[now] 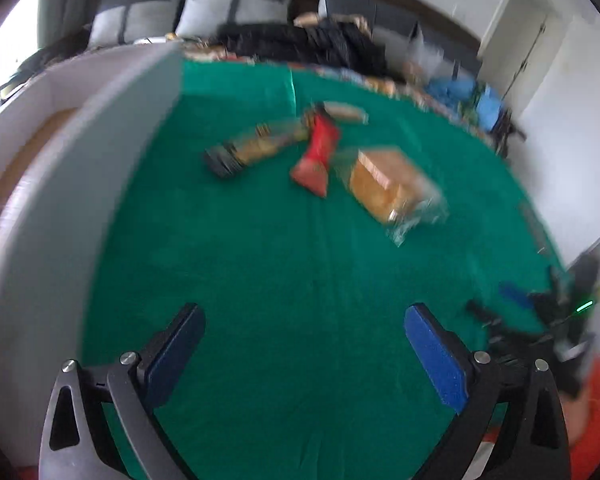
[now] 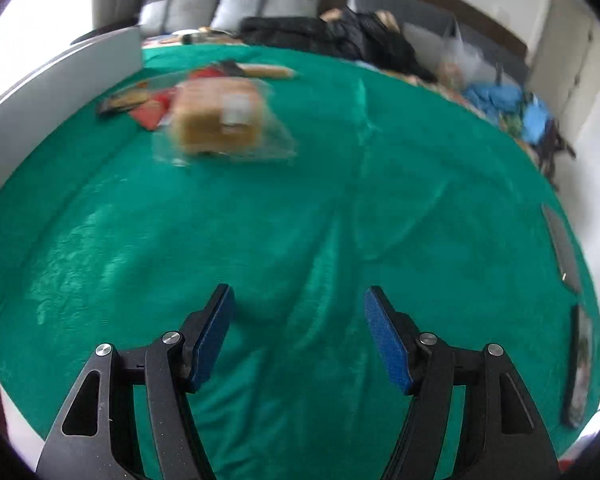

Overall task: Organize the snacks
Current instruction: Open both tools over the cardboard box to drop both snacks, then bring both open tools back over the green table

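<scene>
Left gripper jaws wide, nothing between them. Right gripper jaws parted, also empty. Bread pack, red packet and dark packet lie well ahead of both on the green cloth.

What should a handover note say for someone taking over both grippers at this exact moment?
Left gripper: open, nothing between the pads, over bare green cloth.
Right gripper: open and empty too, also over bare cloth.
Snacks: all lie loose in a cluster on the far part of the cloth. A bagged bread loaf is nearest; beside it a red packet, a dark and yellow packet, and a pale long packet behind them.
A white box stands at the left edge; the part of its inside that shows holds no snacks.
Done: nothing visibly sorted yet.
Left: pick up each snack and put it away, probably in the box.
</scene>
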Action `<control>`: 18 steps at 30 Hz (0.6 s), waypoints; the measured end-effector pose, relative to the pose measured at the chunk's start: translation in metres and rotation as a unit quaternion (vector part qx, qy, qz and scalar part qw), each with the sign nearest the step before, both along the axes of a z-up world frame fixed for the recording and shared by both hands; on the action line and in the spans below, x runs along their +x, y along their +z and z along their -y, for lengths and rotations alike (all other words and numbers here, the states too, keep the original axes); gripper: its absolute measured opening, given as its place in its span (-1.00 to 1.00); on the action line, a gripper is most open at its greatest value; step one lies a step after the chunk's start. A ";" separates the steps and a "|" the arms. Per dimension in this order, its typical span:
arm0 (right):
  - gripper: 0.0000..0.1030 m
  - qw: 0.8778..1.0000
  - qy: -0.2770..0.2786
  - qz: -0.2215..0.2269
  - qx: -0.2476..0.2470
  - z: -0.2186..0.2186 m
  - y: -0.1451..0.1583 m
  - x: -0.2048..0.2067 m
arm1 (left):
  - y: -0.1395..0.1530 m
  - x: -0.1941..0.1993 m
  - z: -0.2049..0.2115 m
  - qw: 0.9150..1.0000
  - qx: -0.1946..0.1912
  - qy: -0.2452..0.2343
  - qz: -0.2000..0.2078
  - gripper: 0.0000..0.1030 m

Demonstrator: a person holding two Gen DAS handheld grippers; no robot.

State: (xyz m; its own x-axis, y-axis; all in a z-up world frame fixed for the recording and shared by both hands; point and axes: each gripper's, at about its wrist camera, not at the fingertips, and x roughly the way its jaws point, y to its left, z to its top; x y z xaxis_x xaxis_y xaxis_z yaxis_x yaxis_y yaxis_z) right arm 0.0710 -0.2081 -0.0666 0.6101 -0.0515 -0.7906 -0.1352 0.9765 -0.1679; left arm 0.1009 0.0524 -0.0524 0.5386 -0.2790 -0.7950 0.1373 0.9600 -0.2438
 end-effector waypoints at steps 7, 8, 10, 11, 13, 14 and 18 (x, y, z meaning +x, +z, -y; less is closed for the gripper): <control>0.49 1.000 -0.015 -0.001 0.026 0.017 0.001 0.020 | -0.035 0.041 0.003 0.998 0.040 0.047 -0.007 0.92; 0.54 0.999 -0.019 -0.004 0.028 0.017 0.001 0.024 | -0.038 0.045 0.002 0.998 0.043 0.050 -0.007 0.92; 0.60 0.998 -0.026 -0.006 0.049 0.022 0.000 0.029 | -0.044 0.048 0.001 0.997 0.054 0.048 -0.004 0.92; 0.67 0.998 -0.032 -0.006 0.061 0.024 0.000 0.028 | -0.046 0.048 0.001 0.997 0.064 0.042 0.003 0.92; 0.72 0.998 -0.035 -0.001 0.059 0.016 0.002 0.018 | -0.050 0.045 0.005 0.995 0.096 0.025 0.015 0.96; 0.73 0.998 -0.036 -0.002 0.058 0.013 0.001 0.015 | -0.051 0.043 0.007 0.993 0.113 0.016 0.020 1.00; 0.76 0.998 -0.037 -0.001 0.060 0.012 0.001 0.015 | -0.052 0.044 0.004 0.994 0.107 0.017 0.023 0.99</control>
